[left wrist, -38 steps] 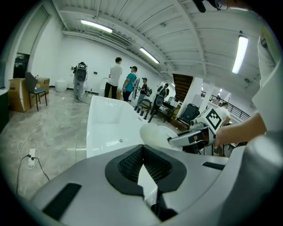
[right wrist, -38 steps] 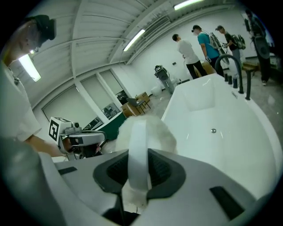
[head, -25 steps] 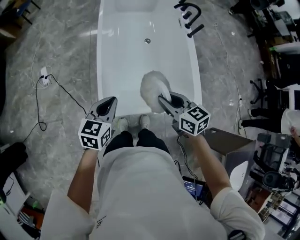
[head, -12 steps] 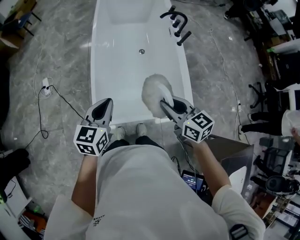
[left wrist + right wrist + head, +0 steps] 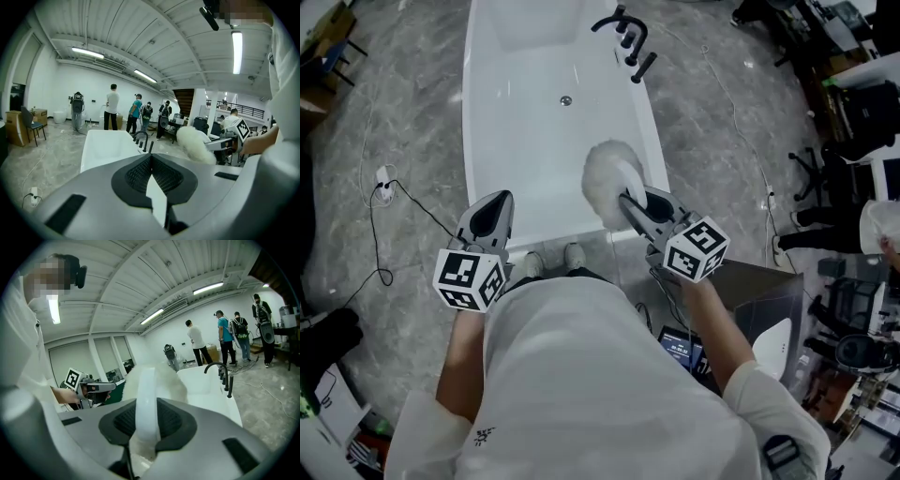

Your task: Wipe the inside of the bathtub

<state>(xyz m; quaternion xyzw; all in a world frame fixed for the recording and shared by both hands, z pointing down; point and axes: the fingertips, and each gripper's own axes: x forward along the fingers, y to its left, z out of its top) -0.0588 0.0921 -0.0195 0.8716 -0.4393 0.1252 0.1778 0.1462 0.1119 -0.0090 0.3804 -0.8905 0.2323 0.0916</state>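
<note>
We hold the right hand-held gripper [image 5: 625, 199] over the near end of the white bathtub [image 5: 516, 150], with its jaws clamped on the flat white handle [image 5: 145, 397] of a fluffy white duster [image 5: 609, 171]. The duster's head sits over the right side of the tub, close to the rim; we cannot tell whether it touches the tub's surface. The left hand-held gripper [image 5: 497, 202] hovers over the tub's near left corner, well apart from the duster. Its jaws are pressed together with nothing between them.

The bathtub stands on a grey marbled floor [image 5: 394, 103] and runs away from us. Its drain [image 5: 566, 100] is toward the far end, and a black tap [image 5: 623, 37] is on the right rim there. Our shoes [image 5: 551, 259] are just beside the tub's near end. Left of the tub, a black cable [image 5: 422, 192] trails across the floor from a white plug [image 5: 384, 176]. The left gripper view shows several people [image 5: 112, 107] standing well beyond the tub's far end
</note>
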